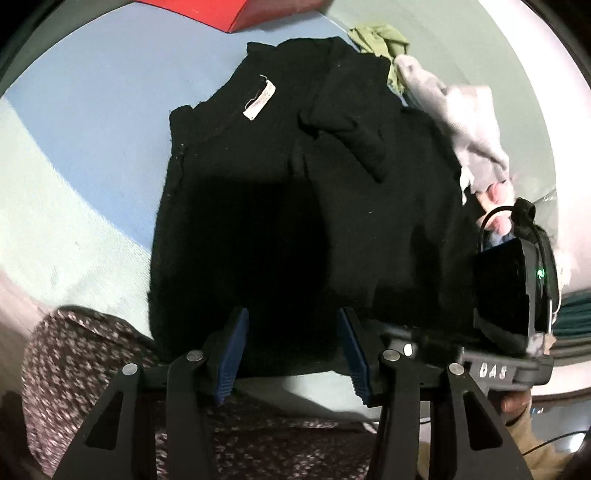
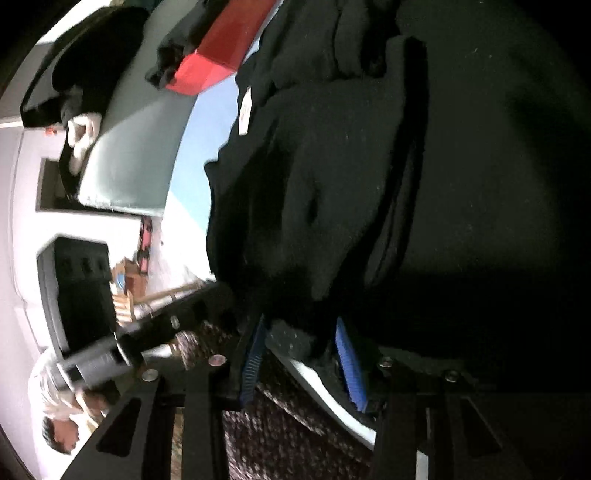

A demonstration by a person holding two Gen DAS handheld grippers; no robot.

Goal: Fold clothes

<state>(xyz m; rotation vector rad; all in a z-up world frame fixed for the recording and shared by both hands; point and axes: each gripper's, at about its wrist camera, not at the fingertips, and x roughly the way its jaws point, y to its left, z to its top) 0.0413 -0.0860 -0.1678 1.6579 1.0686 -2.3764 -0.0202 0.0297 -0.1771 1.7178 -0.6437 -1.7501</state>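
Observation:
A black sweater [image 1: 295,184] lies spread on a light blue surface [image 1: 92,129], its white neck label [image 1: 259,100] showing and one sleeve [image 1: 343,129] folded across the chest. My left gripper [image 1: 291,354] hangs open over the sweater's near hem, with nothing pinched. To its right sits the right gripper's black housing [image 1: 513,288], held by a hand in a pale sleeve [image 1: 469,122]. In the right wrist view the sweater [image 2: 369,166] fills most of the picture. My right gripper [image 2: 303,358] stands open at its edge, with black fabric lying loose between the blue pads [image 2: 255,354].
A red box [image 1: 207,13] stands at the far end of the surface, and a green cloth [image 1: 380,38] is bunched at the back right. A speckled purple-and-white knit [image 1: 92,369] lies near me, under both grippers. Dark clothes are piled beside the red box [image 2: 210,66].

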